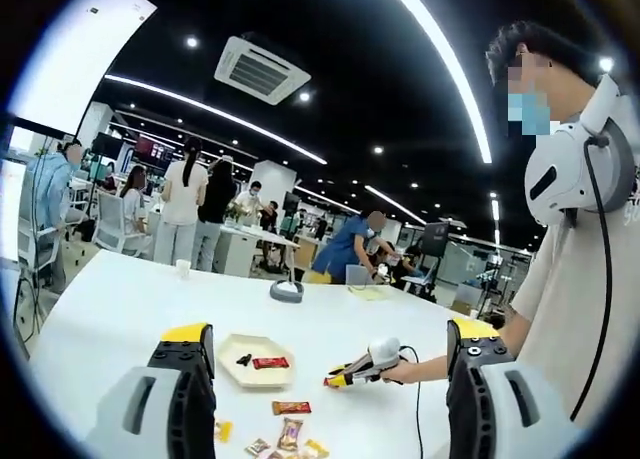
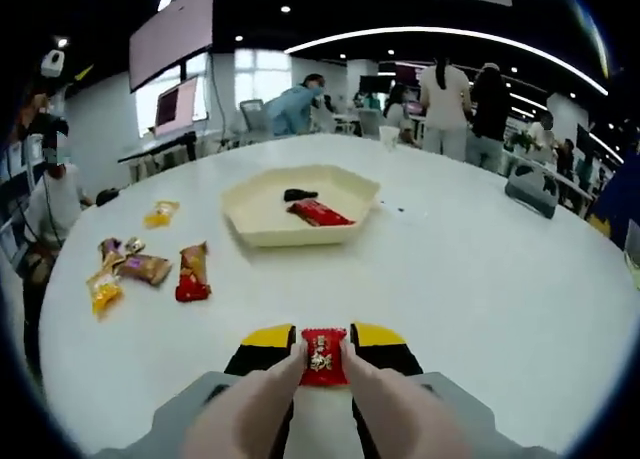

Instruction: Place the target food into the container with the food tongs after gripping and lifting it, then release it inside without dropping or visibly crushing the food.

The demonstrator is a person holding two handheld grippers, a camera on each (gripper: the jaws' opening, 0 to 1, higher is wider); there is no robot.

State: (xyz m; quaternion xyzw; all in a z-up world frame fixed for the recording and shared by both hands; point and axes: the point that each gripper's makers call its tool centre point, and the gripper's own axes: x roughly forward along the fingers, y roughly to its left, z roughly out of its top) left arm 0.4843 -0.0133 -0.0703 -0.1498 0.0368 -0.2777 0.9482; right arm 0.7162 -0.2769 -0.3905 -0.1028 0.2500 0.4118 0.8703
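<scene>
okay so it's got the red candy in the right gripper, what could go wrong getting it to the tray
1. The red candy is pinched only by the right gripper tips, so it may slip on the way to the tray.
2. Squeezing harder could crumple the wrapper.
3. The tray already holds a red bar and a dark piece; a low entry might knock them.

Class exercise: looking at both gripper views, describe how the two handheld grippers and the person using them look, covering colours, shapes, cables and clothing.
The left gripper has grey bodies ending in black jaws with yellow caps. The right gripper has the same black jaws with yellow tips on a grey base; in the left gripper view it appears with a white rounded handle and a thin black cable. The person wears a light T-shirt.
</scene>
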